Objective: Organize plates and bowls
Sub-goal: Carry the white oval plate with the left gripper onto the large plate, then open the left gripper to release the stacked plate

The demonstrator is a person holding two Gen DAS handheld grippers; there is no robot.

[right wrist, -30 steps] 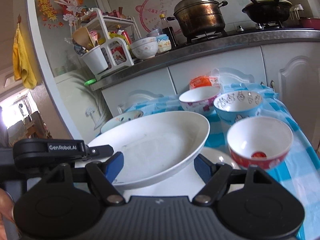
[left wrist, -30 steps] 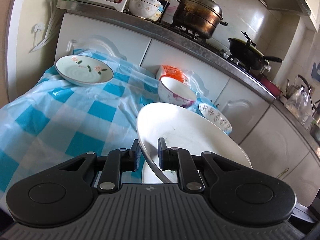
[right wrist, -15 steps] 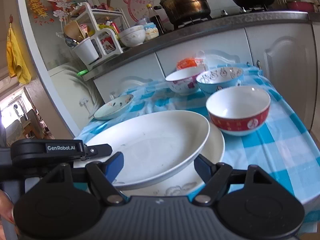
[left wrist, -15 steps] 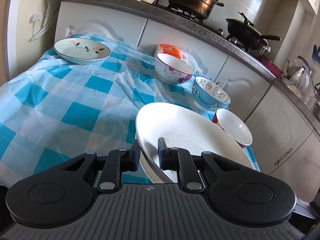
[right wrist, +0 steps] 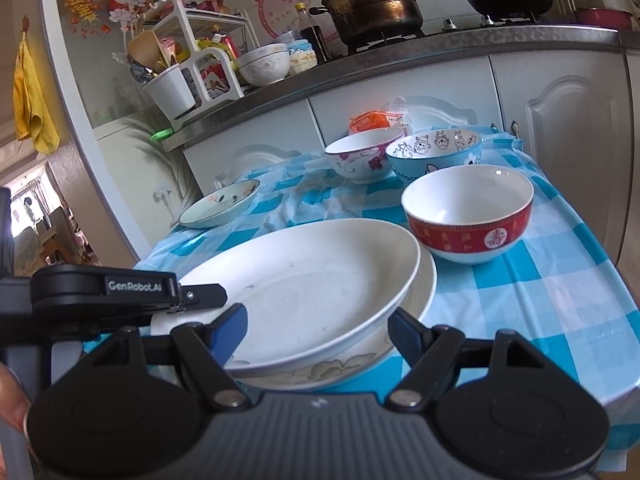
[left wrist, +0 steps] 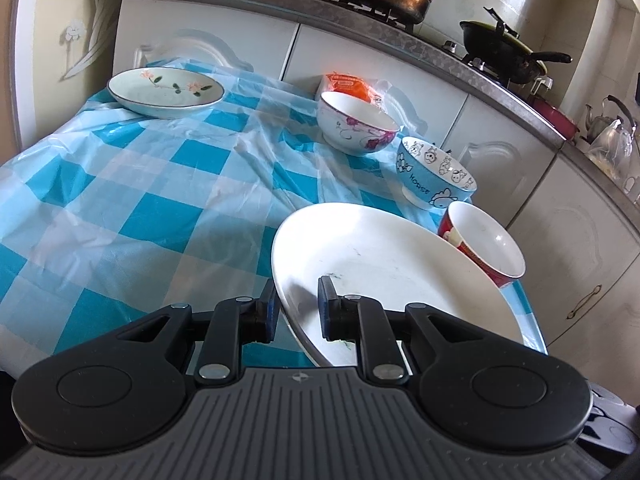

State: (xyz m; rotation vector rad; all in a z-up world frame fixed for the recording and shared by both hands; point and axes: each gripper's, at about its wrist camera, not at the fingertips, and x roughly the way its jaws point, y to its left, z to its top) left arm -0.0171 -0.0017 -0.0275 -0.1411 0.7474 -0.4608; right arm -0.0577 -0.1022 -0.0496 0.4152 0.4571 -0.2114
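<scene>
Left tongs (left wrist: 296,308) straddle the near rim of my big white plate (left wrist: 384,276), pads slightly parted, so grip unclear. It sits on a second, patterned plate (right wrist: 360,360). Right tongs (right wrist: 318,330) spread wide, empty, level just before both. Count: three plates, including the floral plate (left wrist: 166,90) far left; three bowls ahead-right: red bowl (right wrist: 468,212), blue bowl (right wrist: 434,152), pink-flowered bowl (right wrist: 362,158).

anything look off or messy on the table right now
Nothing spilled or broken. The white plate sits slightly off-centre on the patterned plate beneath, with faint dark smudges inside it. The left gripper pinches its rim. The checked tablecloth is wrinkled.
</scene>
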